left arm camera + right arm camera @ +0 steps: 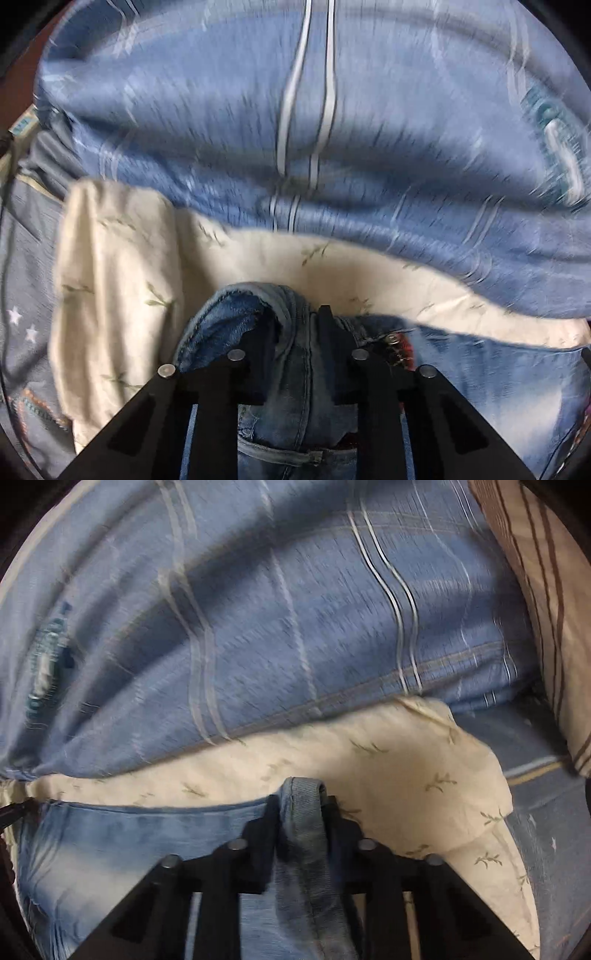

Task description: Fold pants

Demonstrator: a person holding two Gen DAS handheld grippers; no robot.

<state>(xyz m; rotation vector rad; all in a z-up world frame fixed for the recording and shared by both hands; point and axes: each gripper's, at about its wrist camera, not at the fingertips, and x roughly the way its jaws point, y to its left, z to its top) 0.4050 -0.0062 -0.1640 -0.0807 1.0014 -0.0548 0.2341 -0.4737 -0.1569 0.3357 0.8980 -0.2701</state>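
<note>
Both wrist views are dimly and unevenly lit. Strong streaked motion blur is spread over the blue quilt (pixel 369 129) from ten to two o'clock, where stripes are smeared. A soft shadow is cast on the cream sheet (pixel 388 768) near centre. Edges are bowed by fisheye distortion, and corners are blacked out.

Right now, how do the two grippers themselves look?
Both look alike. The left gripper and right gripper are matte black, each with two angular fingers on flat black linkage bars with slot cut-outs, joined by round silver pins. No cables, markings or sleeves show.
</note>
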